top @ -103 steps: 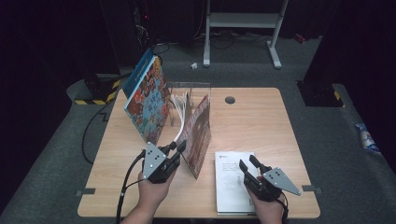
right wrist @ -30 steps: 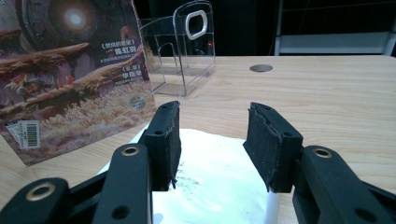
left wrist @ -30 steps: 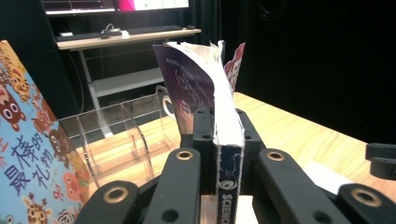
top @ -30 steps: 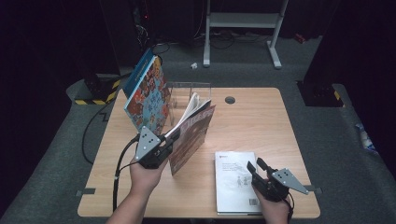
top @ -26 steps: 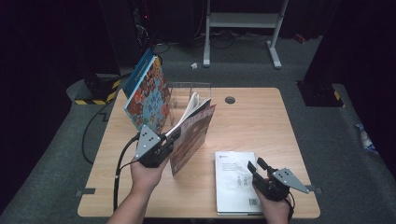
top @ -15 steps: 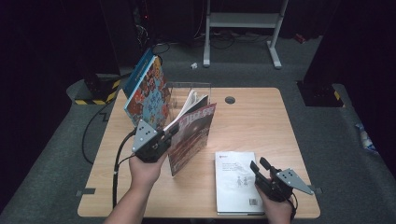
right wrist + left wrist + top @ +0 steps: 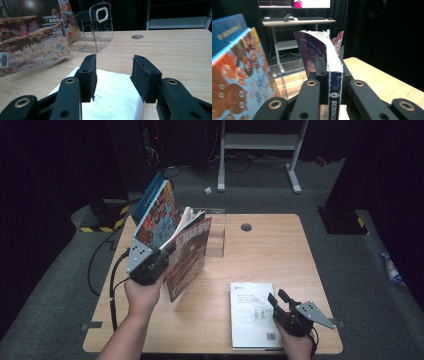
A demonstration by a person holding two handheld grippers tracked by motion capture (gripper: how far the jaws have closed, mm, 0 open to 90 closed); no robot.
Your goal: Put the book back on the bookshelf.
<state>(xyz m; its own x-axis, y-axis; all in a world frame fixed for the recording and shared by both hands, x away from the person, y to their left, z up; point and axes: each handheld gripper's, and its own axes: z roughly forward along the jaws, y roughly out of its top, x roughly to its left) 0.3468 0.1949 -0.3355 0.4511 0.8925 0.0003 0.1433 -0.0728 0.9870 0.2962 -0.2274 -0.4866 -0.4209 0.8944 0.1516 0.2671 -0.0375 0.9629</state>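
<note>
Above table | left gripper clamped on magazine, lifted leftward | right gripper apart, unmoved

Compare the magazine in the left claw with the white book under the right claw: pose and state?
The magazine stands upright off the table, pinched at its spine by the left claw; the white book lies flat on the table, with the open right claw over its near edge. The magazine's cover is dark reddish and its pages fan; the white book is pale and closed.

Three books, seemingly one clear stand.
</note>
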